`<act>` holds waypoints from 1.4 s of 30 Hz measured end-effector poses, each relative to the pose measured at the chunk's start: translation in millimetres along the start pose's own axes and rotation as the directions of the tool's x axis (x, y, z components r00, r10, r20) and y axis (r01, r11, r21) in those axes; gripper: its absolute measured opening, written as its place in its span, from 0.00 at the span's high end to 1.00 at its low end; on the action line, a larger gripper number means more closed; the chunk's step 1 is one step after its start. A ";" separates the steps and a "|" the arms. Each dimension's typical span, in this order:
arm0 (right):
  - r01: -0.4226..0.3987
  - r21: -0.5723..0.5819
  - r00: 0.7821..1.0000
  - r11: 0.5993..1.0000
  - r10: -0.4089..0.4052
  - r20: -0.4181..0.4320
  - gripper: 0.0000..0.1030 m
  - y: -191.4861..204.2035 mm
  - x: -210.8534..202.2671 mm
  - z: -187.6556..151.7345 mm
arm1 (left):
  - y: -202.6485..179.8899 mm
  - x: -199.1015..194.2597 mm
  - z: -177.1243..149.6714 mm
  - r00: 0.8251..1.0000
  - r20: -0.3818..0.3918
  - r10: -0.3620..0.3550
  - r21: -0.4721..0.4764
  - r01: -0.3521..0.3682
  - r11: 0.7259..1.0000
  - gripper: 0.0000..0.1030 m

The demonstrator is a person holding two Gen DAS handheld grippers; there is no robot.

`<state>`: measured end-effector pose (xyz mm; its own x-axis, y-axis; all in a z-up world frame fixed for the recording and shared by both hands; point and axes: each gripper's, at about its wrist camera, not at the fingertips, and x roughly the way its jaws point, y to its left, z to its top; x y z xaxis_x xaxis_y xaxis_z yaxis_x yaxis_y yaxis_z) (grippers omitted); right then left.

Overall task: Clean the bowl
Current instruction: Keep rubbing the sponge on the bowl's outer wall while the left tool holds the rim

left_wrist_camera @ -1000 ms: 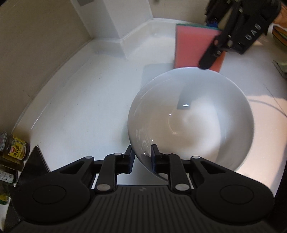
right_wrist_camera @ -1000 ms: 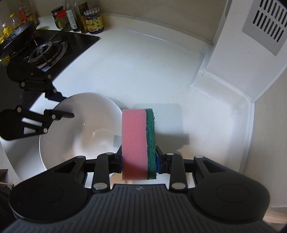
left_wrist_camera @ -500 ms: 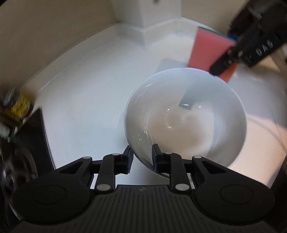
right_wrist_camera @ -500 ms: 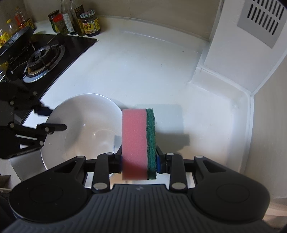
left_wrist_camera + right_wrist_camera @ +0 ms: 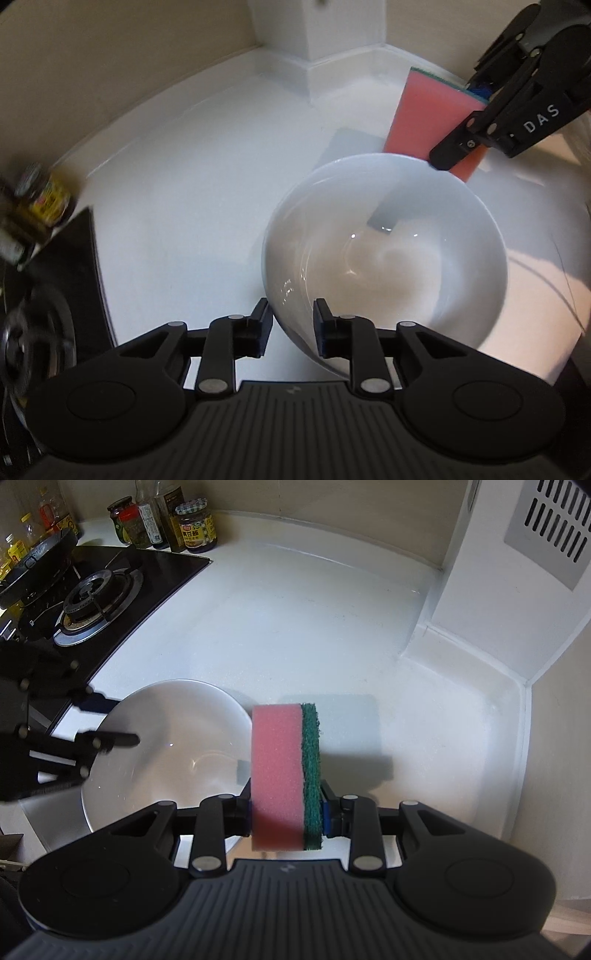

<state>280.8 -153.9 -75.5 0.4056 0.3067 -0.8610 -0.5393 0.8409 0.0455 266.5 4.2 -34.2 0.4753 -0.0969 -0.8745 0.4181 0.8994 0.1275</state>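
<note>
A white bowl (image 5: 388, 251) sits on the white counter; it also shows in the right wrist view (image 5: 173, 746). My left gripper (image 5: 290, 325) is shut on the bowl's near rim, one finger inside and one outside. My right gripper (image 5: 286, 812) is shut on a pink sponge with a green scouring side (image 5: 284, 771), held upright just beyond the bowl's right rim. The sponge (image 5: 428, 122) and the right gripper (image 5: 517, 110) show past the bowl's far edge in the left wrist view. The left gripper (image 5: 99, 723) shows at the bowl's left rim.
A black gas hob (image 5: 99, 590) with a pan (image 5: 33, 565) lies left of the bowl. Several jars and bottles (image 5: 177, 524) stand behind it; a jar (image 5: 40, 203) shows blurred. A white boxed column with a vent (image 5: 554, 535) fills the right corner.
The left gripper has swung left with the bowl's rim in its hold, bringing the hob and jars into its view. The sponge stays just past the bowl's rim.
</note>
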 end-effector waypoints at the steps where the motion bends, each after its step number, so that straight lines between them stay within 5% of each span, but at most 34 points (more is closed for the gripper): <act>1: 0.001 -0.004 1.000 1.000 -0.001 0.000 0.73 0.7 -0.3 -0.4 | 0.9 2.8 -0.1 1.000 -0.001 -0.002 0.007 0.002 1.000 0.75; 16: -0.006 -0.030 1.000 1.000 0.005 -0.007 0.73 4.1 -0.8 0.4 | 29.0 10.4 23.9 0.999 -0.048 -0.014 -0.048 0.012 0.999 0.77; 20: -0.007 -0.010 1.000 1.000 0.007 0.004 0.73 4.1 -1.3 -0.8 | 26.4 -2.8 8.6 0.999 -0.043 -0.013 -0.237 0.003 0.972 0.77; 23: -0.001 -0.014 1.000 1.000 0.001 0.004 0.73 6.5 -1.3 -1.0 | 15.9 -2.0 -0.5 0.999 -0.055 0.004 -0.249 -0.017 0.968 0.77; 34: 0.006 -0.023 1.000 1.000 -0.006 -0.011 0.73 7.5 -1.6 -1.6 | -6.1 0.3 -0.9 0.998 -0.028 0.060 -0.081 -0.063 0.995 0.79; 42: 0.025 -0.049 1.000 0.998 -0.026 -0.014 0.73 11.3 -1.6 6.5 | -9.0 6.0 5.3 1.000 0.003 -0.005 0.121 0.005 0.993 0.79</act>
<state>278.9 -142.0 -70.3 0.4093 0.2784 -0.8689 -0.5642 0.8256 -0.0012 269.7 -6.8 -38.1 0.4751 -0.1027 -0.8739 0.5109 0.8408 0.1789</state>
